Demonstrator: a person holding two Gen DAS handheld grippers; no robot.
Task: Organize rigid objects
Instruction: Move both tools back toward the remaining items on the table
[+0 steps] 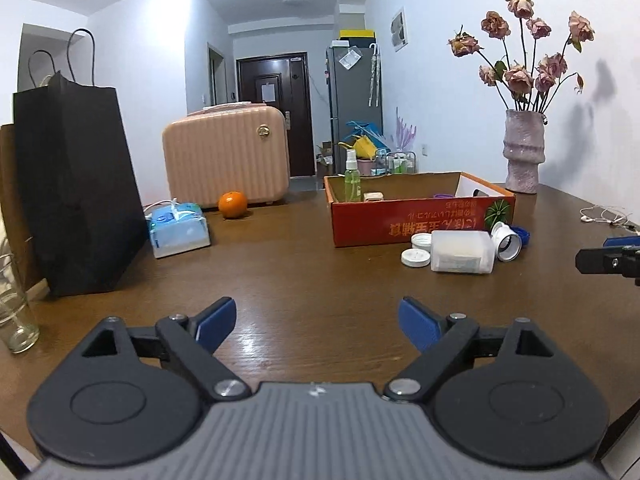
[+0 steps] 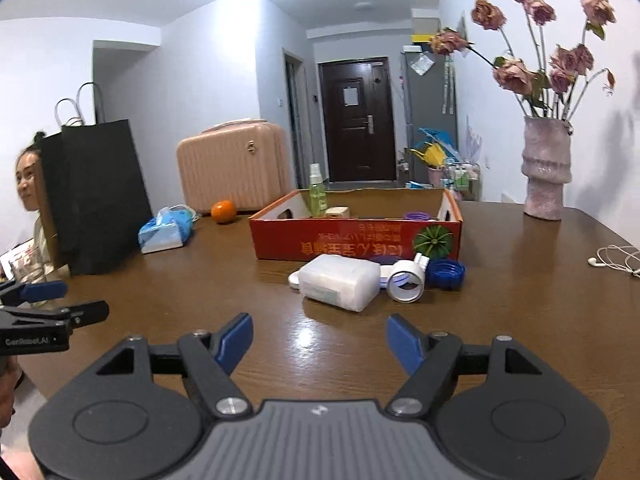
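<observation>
Brown wooden surface (image 2: 520, 300), red cardboard box (image 2: 356, 240) partly filled: spray bottle (image 2: 318, 190) inside. Still outside, just beside box front: white plastic container (image 2: 340, 286), pipe fitting (image 2: 406, 282), caps. Left gripper (image 1: 317, 326) and right gripper (image 2: 319, 344) jaws spread, empty. Mostly undone.

You have a glossy, smooth wooden table (image 2: 520, 280); on it, a printed cardboard box (image 2: 356, 240), with a frosted translucent plastic bottle (image 2: 340, 288) just before it.
</observation>
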